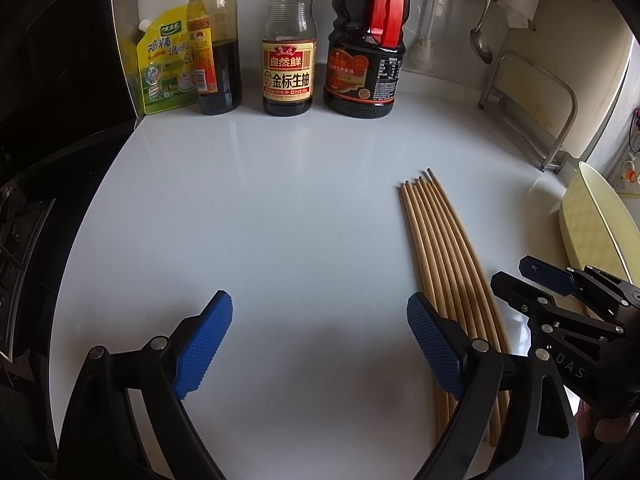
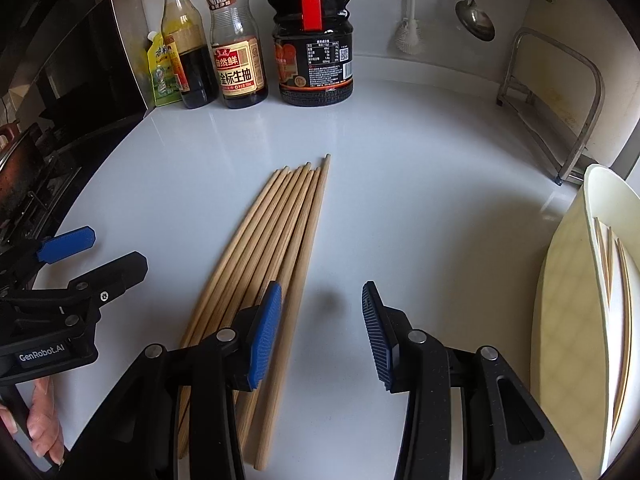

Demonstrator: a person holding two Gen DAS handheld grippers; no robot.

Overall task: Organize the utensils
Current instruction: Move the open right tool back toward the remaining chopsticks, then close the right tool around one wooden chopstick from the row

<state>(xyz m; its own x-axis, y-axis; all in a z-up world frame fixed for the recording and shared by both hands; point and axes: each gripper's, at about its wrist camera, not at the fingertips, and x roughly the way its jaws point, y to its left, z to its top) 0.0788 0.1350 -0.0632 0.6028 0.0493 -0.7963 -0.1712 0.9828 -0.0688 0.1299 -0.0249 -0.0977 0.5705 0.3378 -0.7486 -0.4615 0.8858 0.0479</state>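
White counter (image 2: 400, 160) holds chopsticks (image 2: 276, 224) between both wide, empty claws: left claw (image 1: 320, 336), right claw (image 2: 322, 332).

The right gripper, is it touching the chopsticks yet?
Cannot tell. In the right wrist view the right gripper is open and its left finger overlaps the chopsticks, but neither view shows whether it rests on them or hovers above.

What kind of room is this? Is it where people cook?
Most likely a home kitchen. Soy sauce bottles stand at the back of a white counter, a ladle hangs on the wall, and wooden chopsticks lie on the counter.
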